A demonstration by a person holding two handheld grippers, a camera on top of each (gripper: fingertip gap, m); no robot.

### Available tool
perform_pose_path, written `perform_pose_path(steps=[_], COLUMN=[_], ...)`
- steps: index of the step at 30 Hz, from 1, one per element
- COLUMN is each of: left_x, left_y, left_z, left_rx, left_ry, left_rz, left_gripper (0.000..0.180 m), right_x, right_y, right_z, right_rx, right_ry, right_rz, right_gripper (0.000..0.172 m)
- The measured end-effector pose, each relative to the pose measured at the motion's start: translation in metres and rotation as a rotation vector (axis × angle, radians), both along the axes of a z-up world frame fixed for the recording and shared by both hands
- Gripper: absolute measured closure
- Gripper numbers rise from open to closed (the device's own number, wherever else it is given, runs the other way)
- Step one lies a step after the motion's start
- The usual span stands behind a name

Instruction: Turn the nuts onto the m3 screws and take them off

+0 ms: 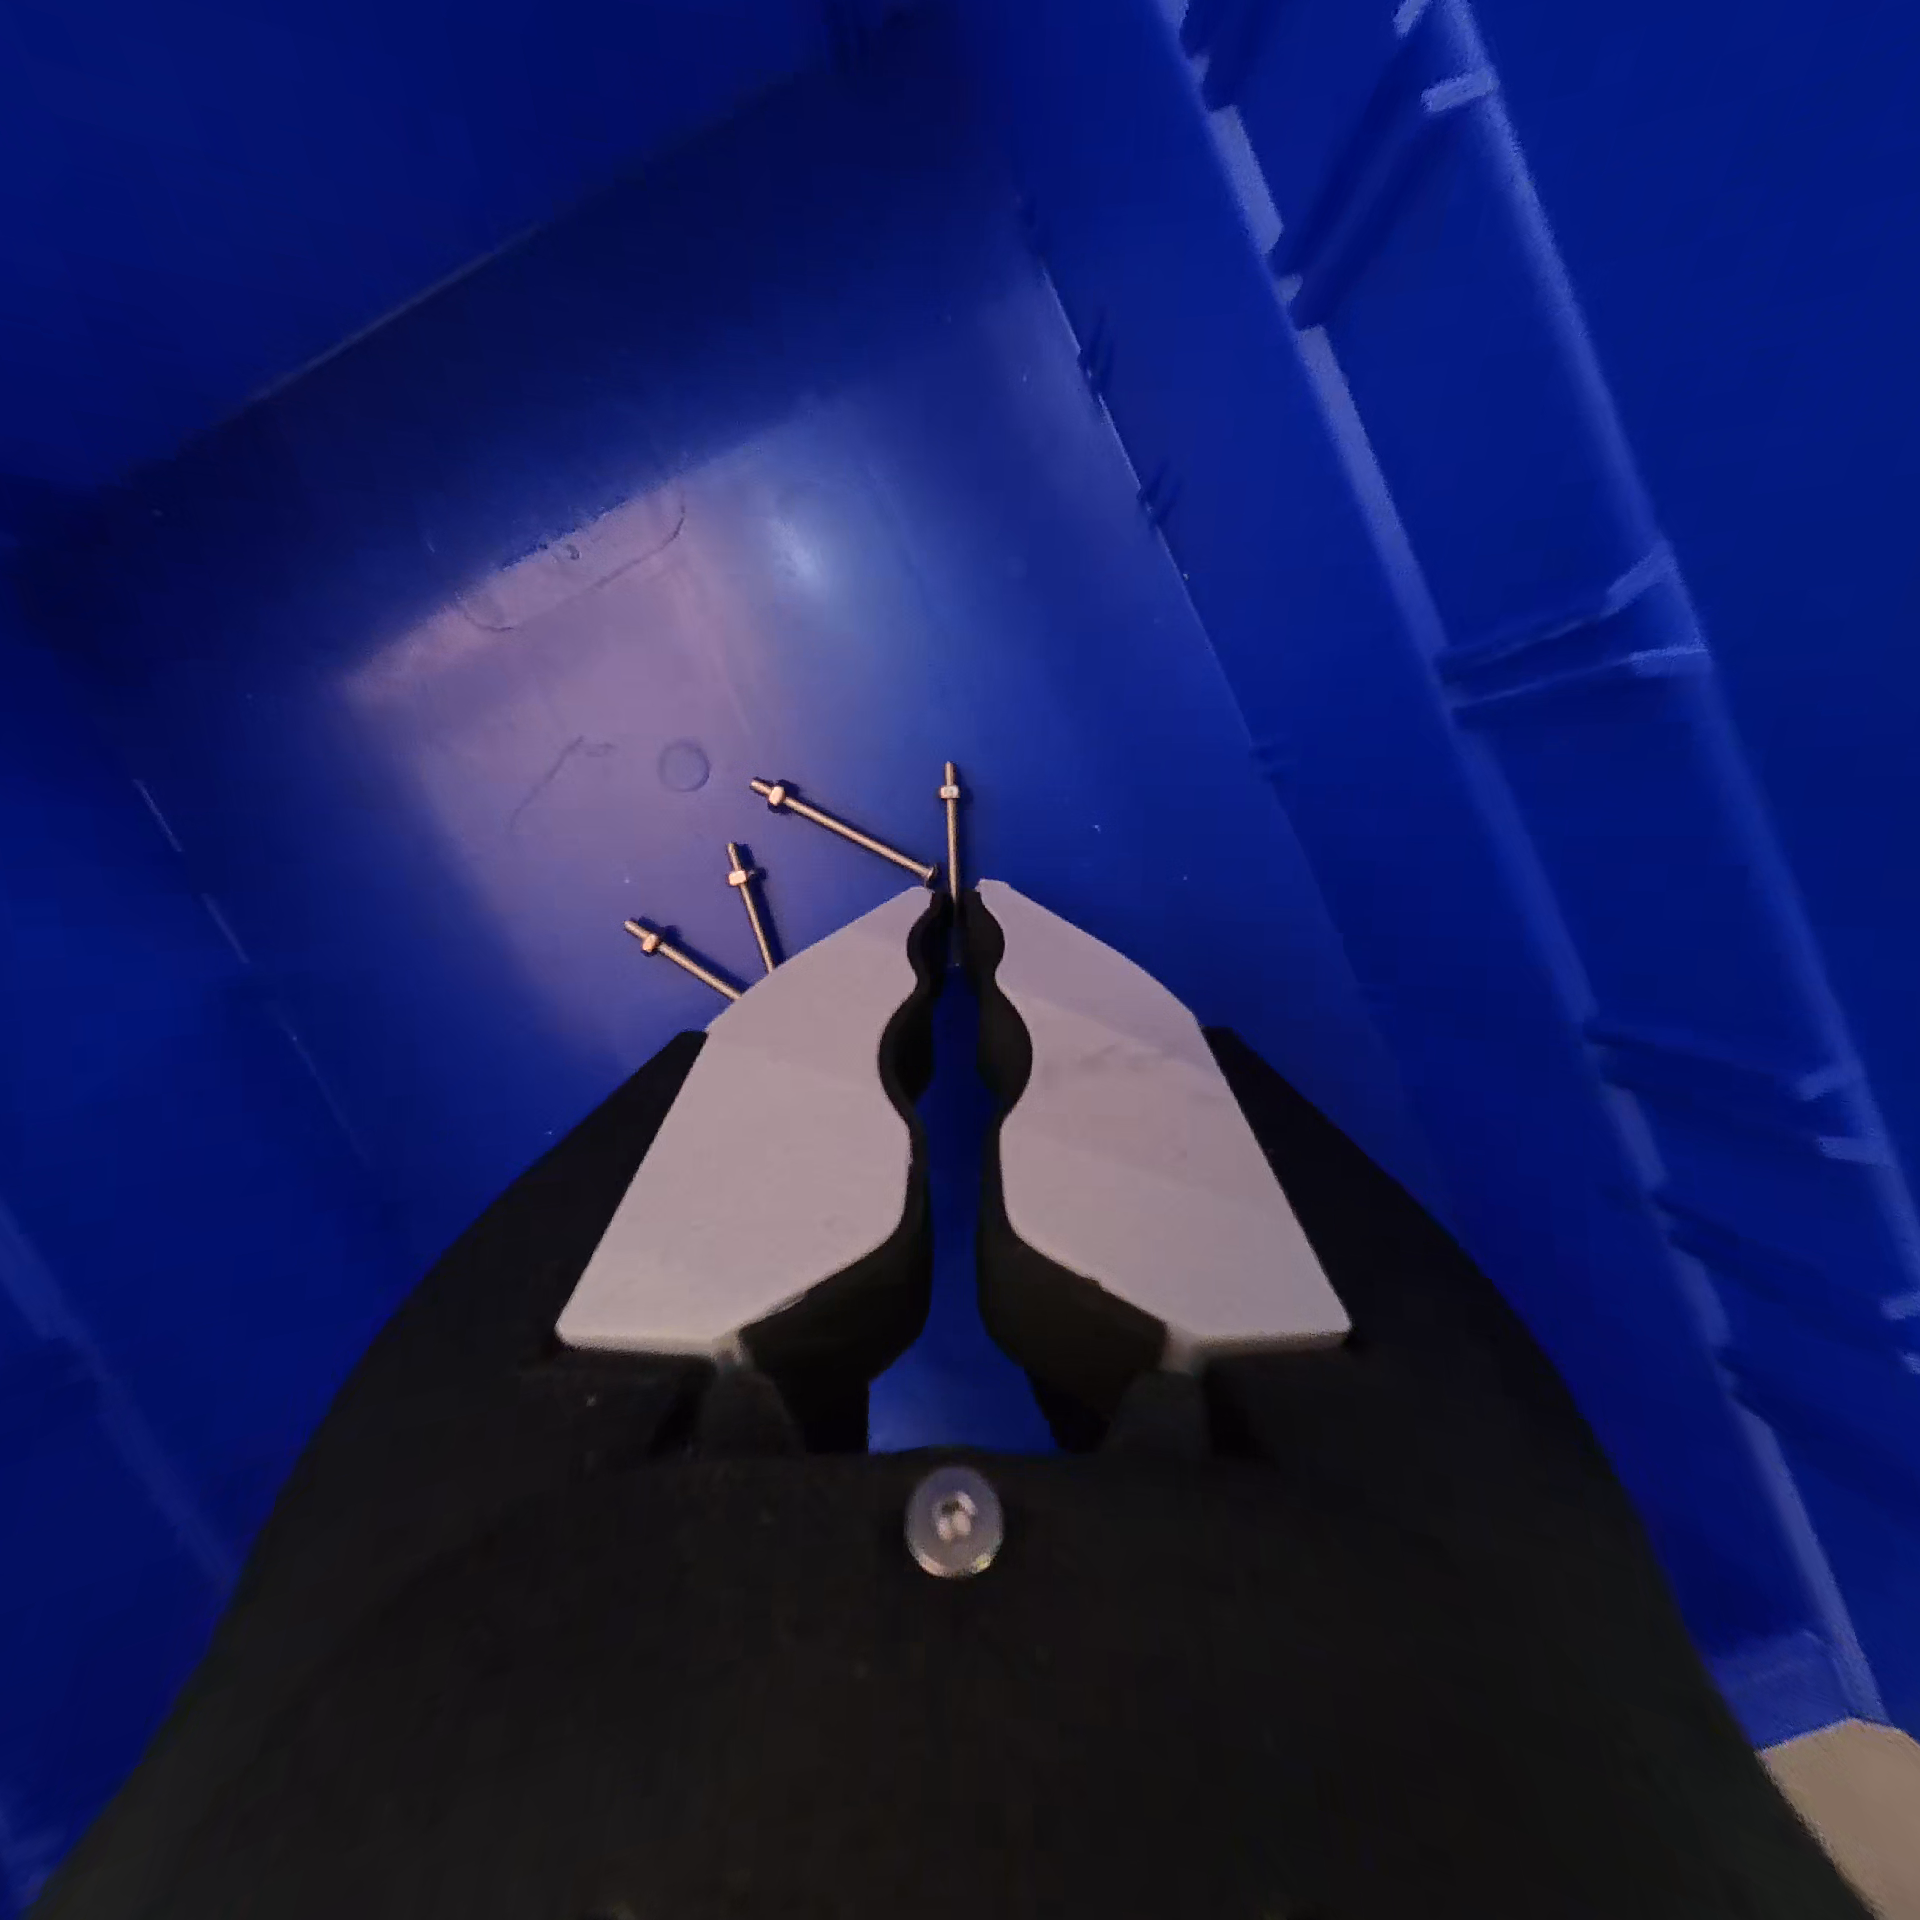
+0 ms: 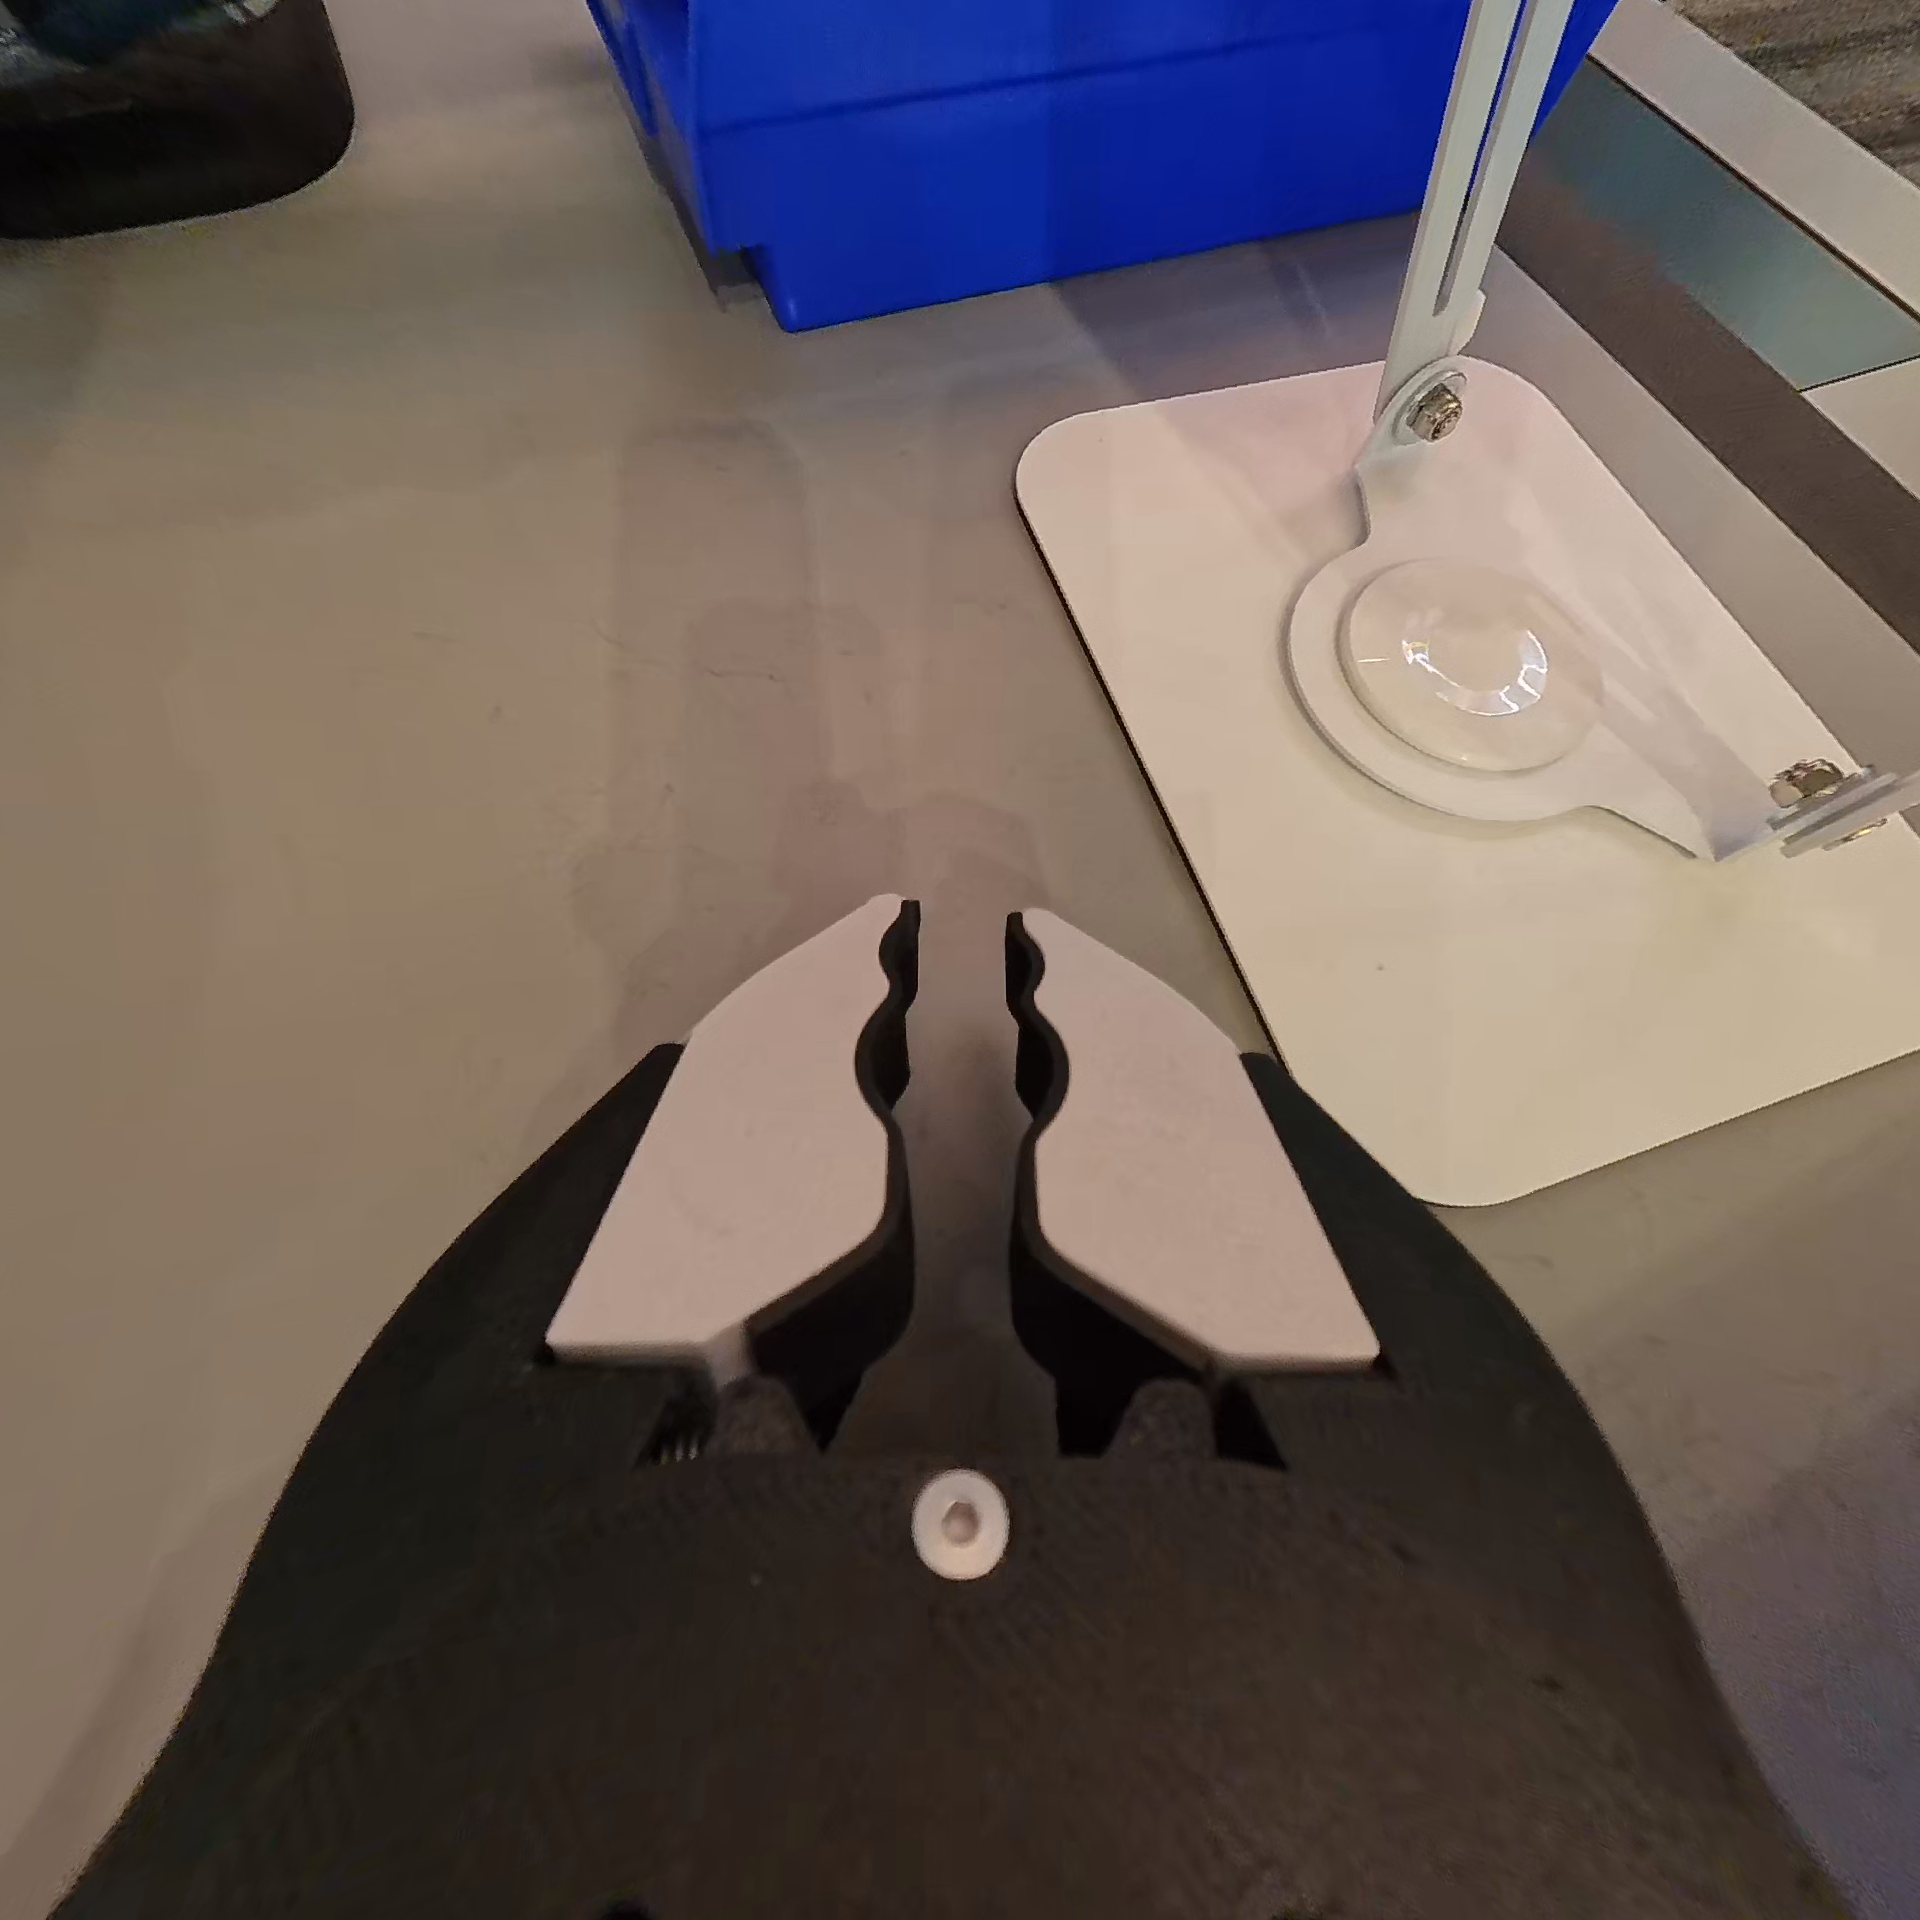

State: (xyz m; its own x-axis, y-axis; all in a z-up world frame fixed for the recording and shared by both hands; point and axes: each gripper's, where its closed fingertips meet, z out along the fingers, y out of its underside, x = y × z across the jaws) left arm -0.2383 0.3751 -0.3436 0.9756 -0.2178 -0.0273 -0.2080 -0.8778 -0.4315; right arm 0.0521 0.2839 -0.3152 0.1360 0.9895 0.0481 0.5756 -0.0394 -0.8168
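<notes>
My left gripper point(image 1: 953, 896) is inside a blue bin point(image 1: 520, 364), low over its floor. Its fingertips are shut on the head end of a thin metal screw point(image 1: 950, 831), which points away from me with a small nut point(image 1: 947, 792) near its far tip. Three more screws with nuts lie on the bin floor to the left: one point(image 1: 842, 828) just beside the held screw, one point(image 1: 750, 904) and one point(image 1: 681, 959) partly hidden by my left finger. My right gripper point(image 2: 962, 920) is open and empty above the grey table point(image 2: 364, 675).
The bin's ribbed right wall point(image 1: 1507, 623) stands close to my left gripper. In the right wrist view the blue bin point(image 2: 1039, 156) stands at the back. A white stand base point(image 2: 1455, 987) with a clear lens point(image 2: 1444, 665) lies to the right. A dark object point(image 2: 156, 104) sits at the top left. About 30 cm separates my left fingertips from my right.
</notes>
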Motion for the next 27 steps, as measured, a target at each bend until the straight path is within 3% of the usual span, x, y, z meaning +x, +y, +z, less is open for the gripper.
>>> perform_pose_path(steps=[6,13,18,24,27], left_x=[-0.003,0.008,0.015,0.061,0.104], left_y=[-0.002,-0.022,-0.062,-0.109,-0.124], left_z=[0.010,0.071,0.102,0.140,0.158], left_rx=[0.064,0.329,0.482,0.643,0.729], left_ry=[0.013,-0.147,-0.210,-0.232,-0.315], left_rz=[-0.009,-0.019,0.017,-0.047,-0.124], left_gripper=[0.178,0.178,0.178,0.179,0.179], right_x=[0.000,-0.001,0.000,0.000,0.000], right_y=[0.000,0.001,0.002,0.002,0.001], right_z=[0.000,0.000,0.002,0.009,0.015], right_rx=[-0.002,-0.006,-0.011,-0.031,-0.056], right_ry=[0.000,0.002,0.017,0.064,0.104], right_rz=[0.001,0.001,-0.003,-0.008,0.001], right_gripper=[0.156,0.156,0.156,0.156,0.156])
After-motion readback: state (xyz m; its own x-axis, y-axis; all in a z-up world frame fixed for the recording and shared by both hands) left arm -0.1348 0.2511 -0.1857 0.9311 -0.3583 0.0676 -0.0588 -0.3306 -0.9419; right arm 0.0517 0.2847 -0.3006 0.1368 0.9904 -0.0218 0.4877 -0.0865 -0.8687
